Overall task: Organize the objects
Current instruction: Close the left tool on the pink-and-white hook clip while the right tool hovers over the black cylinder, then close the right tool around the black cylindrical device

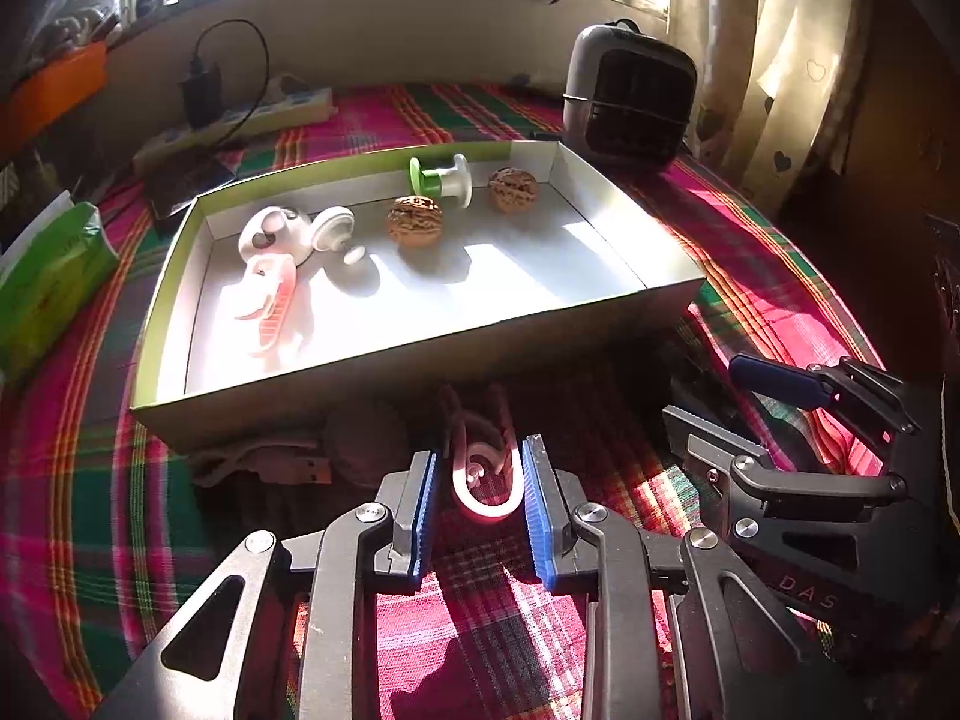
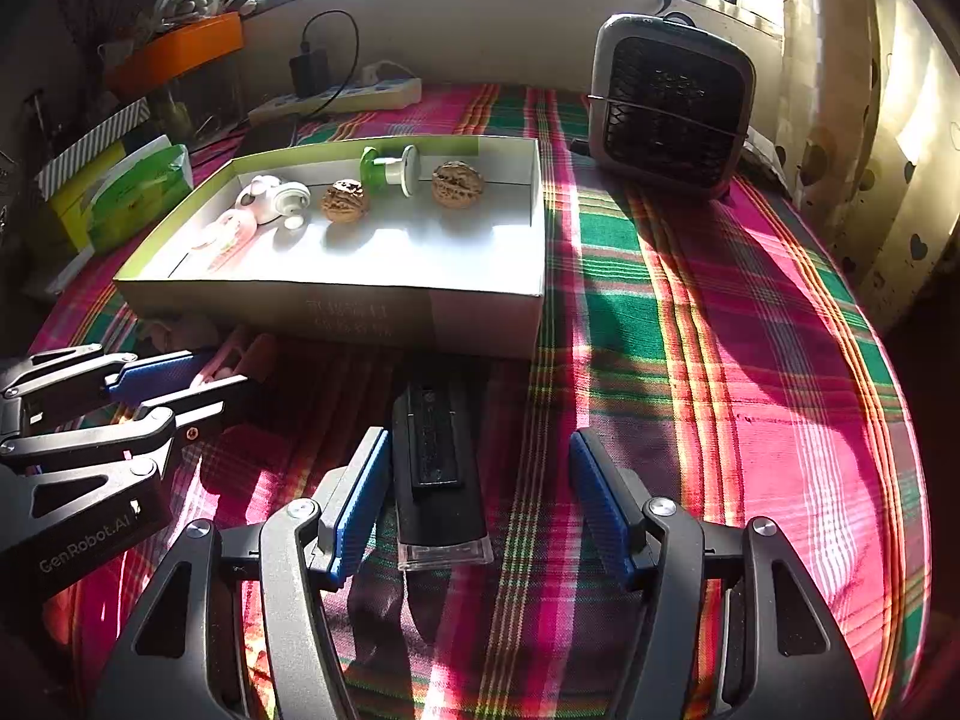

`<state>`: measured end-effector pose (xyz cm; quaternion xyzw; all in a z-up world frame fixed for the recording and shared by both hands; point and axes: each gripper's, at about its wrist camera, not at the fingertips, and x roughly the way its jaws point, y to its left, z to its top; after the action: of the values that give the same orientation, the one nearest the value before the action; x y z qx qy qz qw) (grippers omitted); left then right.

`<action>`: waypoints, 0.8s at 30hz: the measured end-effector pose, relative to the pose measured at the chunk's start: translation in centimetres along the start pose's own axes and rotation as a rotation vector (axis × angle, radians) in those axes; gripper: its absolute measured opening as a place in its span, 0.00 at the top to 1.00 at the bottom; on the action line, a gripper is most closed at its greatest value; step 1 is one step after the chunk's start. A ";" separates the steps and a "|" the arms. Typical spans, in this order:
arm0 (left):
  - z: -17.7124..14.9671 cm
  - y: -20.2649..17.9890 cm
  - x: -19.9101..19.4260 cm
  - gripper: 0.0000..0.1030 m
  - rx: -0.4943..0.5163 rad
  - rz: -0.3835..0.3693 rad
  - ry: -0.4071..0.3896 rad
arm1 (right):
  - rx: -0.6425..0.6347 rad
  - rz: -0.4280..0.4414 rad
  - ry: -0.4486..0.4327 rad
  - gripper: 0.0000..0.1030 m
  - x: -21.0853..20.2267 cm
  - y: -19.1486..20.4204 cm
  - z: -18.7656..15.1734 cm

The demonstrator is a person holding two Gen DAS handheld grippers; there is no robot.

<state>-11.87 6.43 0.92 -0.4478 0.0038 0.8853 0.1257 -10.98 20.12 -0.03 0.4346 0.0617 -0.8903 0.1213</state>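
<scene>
My left gripper (image 1: 480, 480) sits low on the plaid cloth just in front of the box, shut on the looped end of a pink clip (image 1: 483, 489). The right wrist view shows the same clip (image 2: 231, 360) pinched between that gripper's (image 2: 225, 369) fingers. My right gripper (image 2: 480, 504) stands open over a black oblong device with a clear end (image 2: 435, 468), which lies between its pads close to the left one without touching. The white box (image 1: 420, 354) holds two walnuts (image 1: 414, 221), a green-and-white spool (image 1: 438, 179), a white round gadget (image 1: 279, 234) and another pink clip (image 1: 270, 306).
A USB plug (image 1: 300, 471) and a round brown object (image 1: 363, 447) lie in shadow in front of the box. A grey fan heater (image 2: 672, 105) stands at the back right, a power strip (image 2: 342, 97) at the back and a green packet (image 1: 48, 294) on the left.
</scene>
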 end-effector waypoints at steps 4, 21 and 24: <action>0.0 0.1 0.0 0.77 -0.003 -0.003 0.000 | -0.001 -0.001 0.000 0.40 0.0 0.0 0.0; -0.1 0.3 -0.1 0.79 -0.010 -0.005 0.000 | -0.001 0.002 -0.010 0.53 -0.1 0.4 0.0; -0.2 0.3 -0.1 0.79 -0.011 -0.004 0.000 | -0.004 0.004 -0.012 0.61 -0.2 0.5 -0.1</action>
<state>-11.74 6.05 0.91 -0.4482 -0.0018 0.8851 0.1250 -10.62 19.70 0.06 0.4290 0.0616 -0.8926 0.1244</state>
